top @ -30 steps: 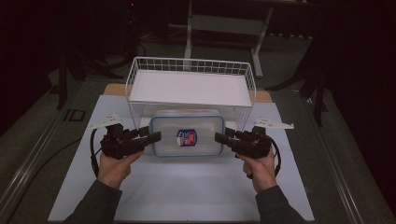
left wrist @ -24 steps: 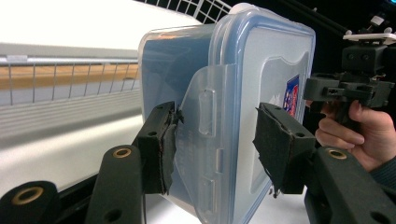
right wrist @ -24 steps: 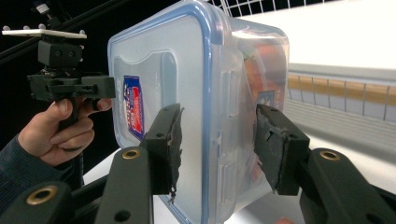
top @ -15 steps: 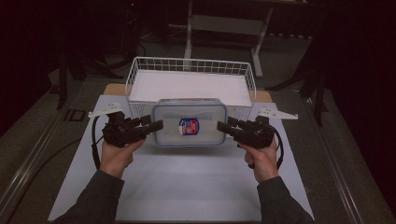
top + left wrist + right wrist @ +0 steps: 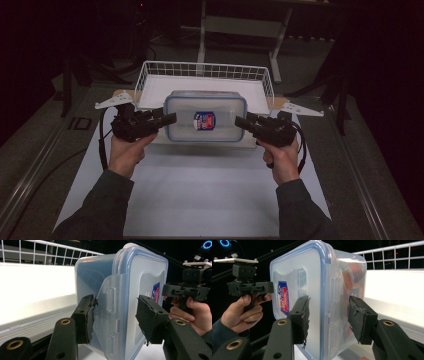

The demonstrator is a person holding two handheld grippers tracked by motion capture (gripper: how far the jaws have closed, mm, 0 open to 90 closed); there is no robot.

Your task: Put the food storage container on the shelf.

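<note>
Container btwn both grippers, seemingly pinched

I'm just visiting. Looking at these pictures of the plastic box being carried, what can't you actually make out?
- Contents of the container: right gripper view shows red-orange shapes, blurred by its cloudy wall.
- Sticker wording: too small in the high view, edge-on in both gripper views.
- Basket floor: its near part is hidden behind the container in the high view.
- Left gripper grip: one pad touches; the other shows a gap.

Dim surroundings, sharp, glaring white surfaces
</note>
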